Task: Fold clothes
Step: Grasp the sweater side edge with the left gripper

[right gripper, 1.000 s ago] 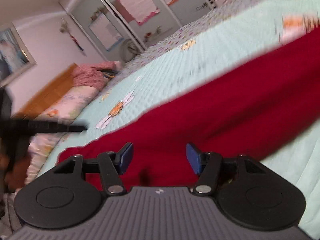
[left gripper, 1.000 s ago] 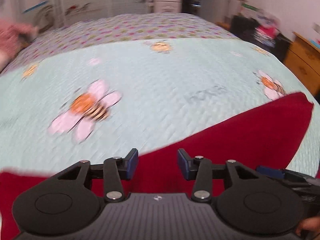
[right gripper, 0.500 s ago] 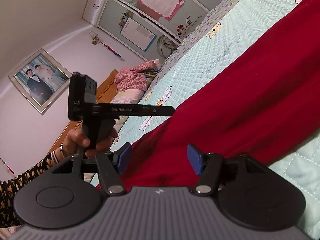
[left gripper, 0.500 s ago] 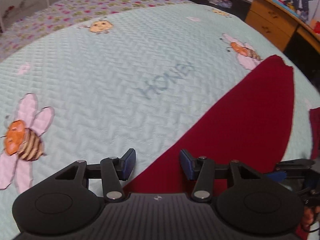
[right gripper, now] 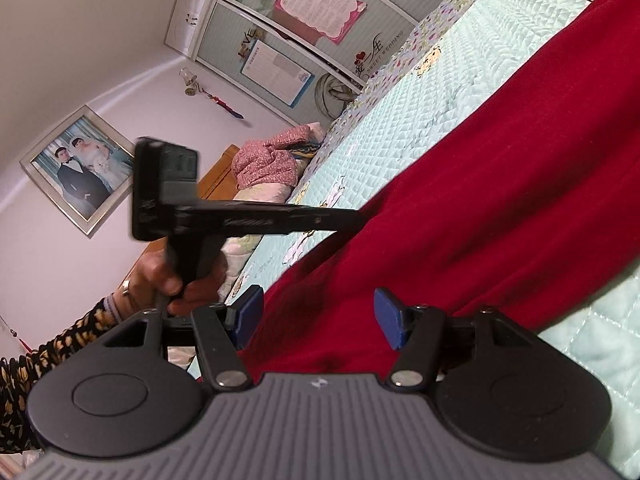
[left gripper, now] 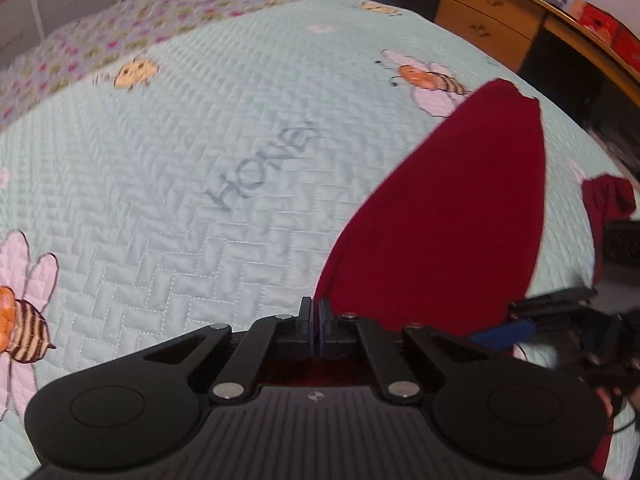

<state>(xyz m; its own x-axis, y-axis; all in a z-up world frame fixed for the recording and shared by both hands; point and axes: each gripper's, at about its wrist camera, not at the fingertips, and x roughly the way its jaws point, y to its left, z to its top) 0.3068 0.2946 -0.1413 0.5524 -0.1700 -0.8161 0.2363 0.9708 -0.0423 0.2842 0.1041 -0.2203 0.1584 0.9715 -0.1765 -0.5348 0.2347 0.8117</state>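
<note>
**Left wrist view first: one corner pinched, folding barely begun**

Left wrist view: the left gripper [left gripper: 316, 320] has its two fingers pressed tight together. They sit right at the near corner of the red cloth [left gripper: 448, 220], and red shows just under them. So it looks like they have pinched the cloth's edge, though the pinch itself is hard to see. The red cloth lies flat on the bed cover [left gripper: 200, 160], a pale green one with bees and flowers. It stretches away from the gripper to the far right. A small bunched bit of red [left gripper: 608, 200] sits at the right edge, past a strip of bare cover. I cannot tell if it is the same cloth. The right gripper [left gripper: 552, 312] shows low on the right, blurry.

Right wrist view: the right gripper [right gripper: 318, 316] has its fingers wide apart. The red cloth [right gripper: 480, 200] lies between and under them, but the pads are not squeezing it. The left gripper [right gripper: 248, 220] is on the left of the picture, held by a hand [right gripper: 176, 276], with its tip at the cloth's edge.

How far along: I think this is near the start. The cloth is spread out and looks unfolded. One corner seems taken. The other side still needs grabbing, and then the fold itself is left to do.
</note>
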